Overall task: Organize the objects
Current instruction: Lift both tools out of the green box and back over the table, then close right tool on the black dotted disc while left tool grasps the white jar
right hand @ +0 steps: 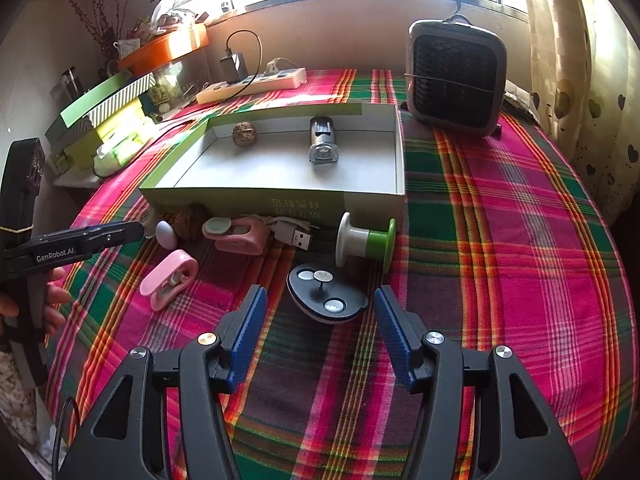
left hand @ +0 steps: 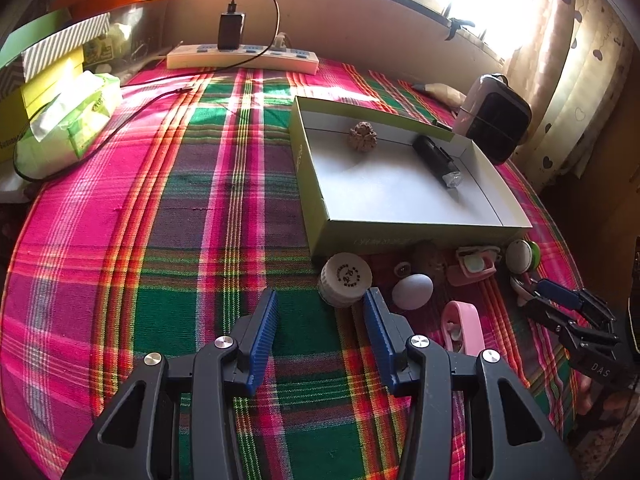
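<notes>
An open green box (left hand: 340, 236) (right hand: 240, 196) holds a brown walnut (left hand: 362, 136) (right hand: 244, 134) and a black bike light (left hand: 438, 160) (right hand: 323, 145). Small objects lie in front of it: a white cap (left hand: 346, 278), a pale egg (left hand: 412, 291) (right hand: 166, 234), a pink clip (left hand: 462, 326) (right hand: 170, 278), a pink holder (right hand: 236, 234), a USB plug (right hand: 298, 238), a white-green spool (right hand: 366, 242) and a dark oval disc (right hand: 326, 292). My left gripper (left hand: 320, 306) is open just short of the cap. My right gripper (right hand: 320, 304) is open around the disc.
A power strip (left hand: 242, 58) with a charger and cable lies at the table's back. A tissue pack (left hand: 70, 124) and stacked boxes (left hand: 40, 64) stand at the left. A small black heater (right hand: 454, 76) stands behind the box at the right. Plaid cloth (left hand: 160, 240) covers the table.
</notes>
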Action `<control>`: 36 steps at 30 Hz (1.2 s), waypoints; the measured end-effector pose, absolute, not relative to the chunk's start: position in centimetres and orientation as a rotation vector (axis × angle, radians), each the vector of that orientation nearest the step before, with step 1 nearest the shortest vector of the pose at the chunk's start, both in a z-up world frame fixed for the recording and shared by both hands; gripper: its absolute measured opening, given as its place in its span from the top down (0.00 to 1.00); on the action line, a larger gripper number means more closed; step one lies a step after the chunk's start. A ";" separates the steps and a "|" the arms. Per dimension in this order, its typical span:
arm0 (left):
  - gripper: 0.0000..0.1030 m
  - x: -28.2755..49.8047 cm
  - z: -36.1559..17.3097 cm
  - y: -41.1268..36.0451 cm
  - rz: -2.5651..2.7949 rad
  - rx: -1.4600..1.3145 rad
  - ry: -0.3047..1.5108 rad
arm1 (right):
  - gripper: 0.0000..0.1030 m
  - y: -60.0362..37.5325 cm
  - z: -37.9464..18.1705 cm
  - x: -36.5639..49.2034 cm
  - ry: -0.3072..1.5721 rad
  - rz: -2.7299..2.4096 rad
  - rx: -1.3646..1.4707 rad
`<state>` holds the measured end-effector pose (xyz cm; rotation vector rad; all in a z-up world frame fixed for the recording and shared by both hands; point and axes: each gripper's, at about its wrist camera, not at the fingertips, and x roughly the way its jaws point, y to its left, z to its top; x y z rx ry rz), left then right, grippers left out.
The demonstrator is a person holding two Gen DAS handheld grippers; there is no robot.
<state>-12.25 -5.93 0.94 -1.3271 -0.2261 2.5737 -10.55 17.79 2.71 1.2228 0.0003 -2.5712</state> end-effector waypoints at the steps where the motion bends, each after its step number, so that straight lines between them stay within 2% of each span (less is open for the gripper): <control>1: 0.58 -12.3 1.0 -5.9 2.573 -1.326 -0.224 | 0.45 17.7 2.5 -10.7 0.004 -2.568 1.233; 17: 0.56 -13.6 1.0 -4.9 2.569 -1.333 -0.161 | 0.44 16.1 1.7 -11.9 0.211 -2.582 1.253; 24: 0.56 -14.1 0.9 -4.2 2.586 -1.338 -0.118 | 0.44 16.0 1.7 -12.1 0.205 -2.571 1.250; 33: 0.56 -14.3 1.0 -3.9 2.606 -1.361 -0.109 | 0.58 16.9 1.9 -12.3 0.145 -2.582 1.245; 36: 0.56 -14.3 1.0 -3.9 2.608 -1.366 -0.116 | 0.59 16.7 1.9 -12.3 0.148 -2.580 1.243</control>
